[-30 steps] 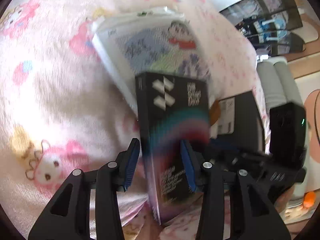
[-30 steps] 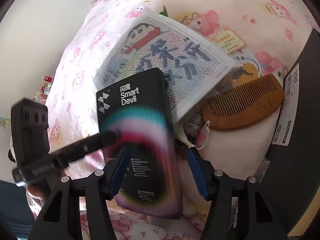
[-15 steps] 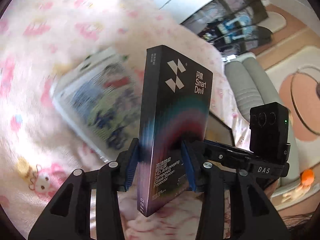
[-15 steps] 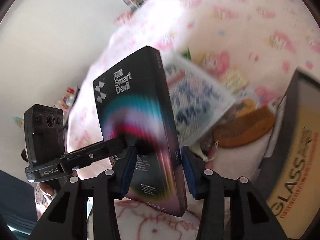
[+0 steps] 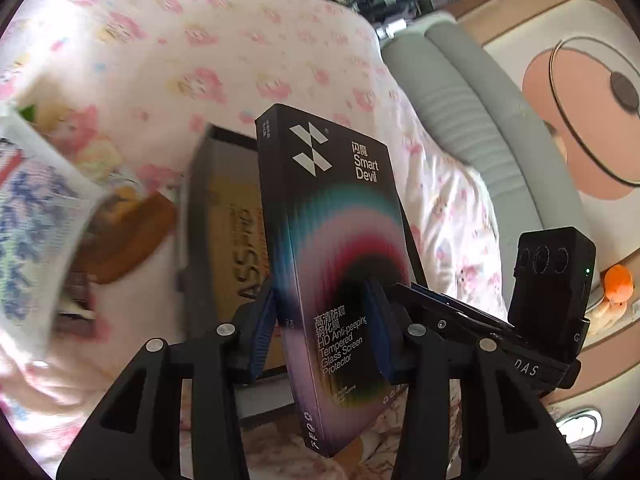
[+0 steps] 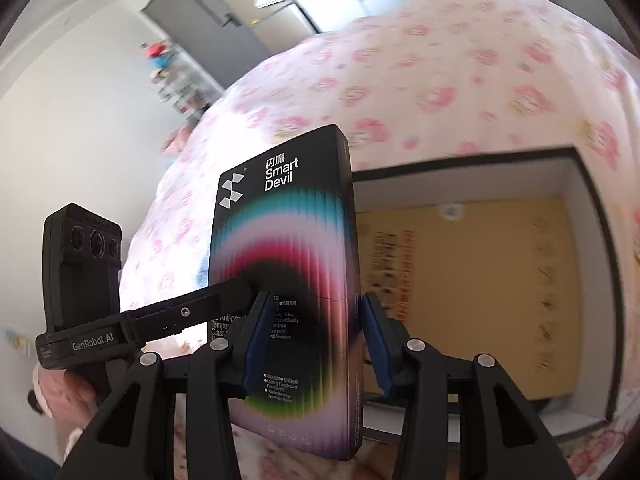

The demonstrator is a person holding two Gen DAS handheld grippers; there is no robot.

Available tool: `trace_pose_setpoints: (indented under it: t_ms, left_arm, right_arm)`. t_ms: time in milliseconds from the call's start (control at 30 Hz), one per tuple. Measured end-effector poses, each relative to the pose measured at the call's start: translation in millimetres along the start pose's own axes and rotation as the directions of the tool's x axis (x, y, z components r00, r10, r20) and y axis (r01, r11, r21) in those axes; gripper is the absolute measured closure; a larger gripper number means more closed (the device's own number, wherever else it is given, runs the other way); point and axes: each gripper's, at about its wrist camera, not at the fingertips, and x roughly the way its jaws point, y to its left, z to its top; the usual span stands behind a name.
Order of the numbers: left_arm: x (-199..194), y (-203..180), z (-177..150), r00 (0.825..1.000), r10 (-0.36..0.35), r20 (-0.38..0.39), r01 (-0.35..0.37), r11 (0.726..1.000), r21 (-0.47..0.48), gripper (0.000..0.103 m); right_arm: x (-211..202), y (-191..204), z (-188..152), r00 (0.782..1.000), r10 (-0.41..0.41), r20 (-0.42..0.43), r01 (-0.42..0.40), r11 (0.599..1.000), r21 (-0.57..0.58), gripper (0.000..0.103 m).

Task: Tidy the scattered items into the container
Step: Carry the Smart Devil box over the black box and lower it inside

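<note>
A black "Smart Devil" screen-protector box (image 5: 332,208) stands upright in the air, held from both sides. My left gripper (image 5: 322,332) is shut on its lower part, blue pads on both faces. My right gripper (image 6: 314,344) is shut on the same box (image 6: 288,232), one pad on the front face and one at the right edge. The open black container (image 6: 460,152) with a yellow-brown floor lies on the bed just behind and right of the box. In the left wrist view the container (image 5: 196,200) sits partly hidden behind the box.
A cartoon bead-picture pack (image 5: 28,216) and a wooden comb (image 5: 128,240) lie on the pink patterned bedsheet (image 5: 200,40) left of the container. A grey padded edge (image 5: 480,120) runs along the bed's right side. A hand (image 6: 72,392) holds the left gripper's body (image 6: 80,280).
The box has been lifted off the bed and carried to the container. The right jaws, wide around it a second ago, have closed onto it. The picture pack and comb stay behind.
</note>
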Motion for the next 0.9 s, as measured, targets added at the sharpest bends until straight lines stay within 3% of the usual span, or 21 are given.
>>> trace_pose_setpoints:
  t_ms: [100, 200, 433, 633, 900]
  left_arm:
    - [30, -14, -2, 0.998, 0.0, -0.057, 0.0, 1.0, 0.001, 0.056]
    - [50, -18, -6, 0.996, 0.006, -0.088, -0.007, 1.0, -0.019, 0.054]
    - [79, -13, -6, 0.99, 0.054, -0.132, -0.062, 0.996, -0.056, 0.054]
    - [83, -14, -9, 0.986, 0.095, -0.135, -0.099, 0.995, -0.023, 0.052]
    - [71, -12, -11, 0.99, 0.095, -0.107, -0.097, 0.995, -0.012, 0.053]
  right_arm:
    - [-8, -28, -7, 0.999, -0.044, 0.005, 0.044, 0.998, 0.041, 0.063]
    - [13, -47, -14, 0.995, -0.105, -0.004, 0.105, 0.995, 0.002, 0.062]
    - [31, -81, -31, 0.991, -0.123, -0.044, 0.124, 0.992, 0.014, 0.061]
    - [48, -86, -33, 0.986, -0.156, -0.056, 0.157, 0.987, 0.027, 0.061]
    - [64, -89, -25, 0.984, -0.168, -0.057, 0.169, 0.985, 0.027, 0.061]
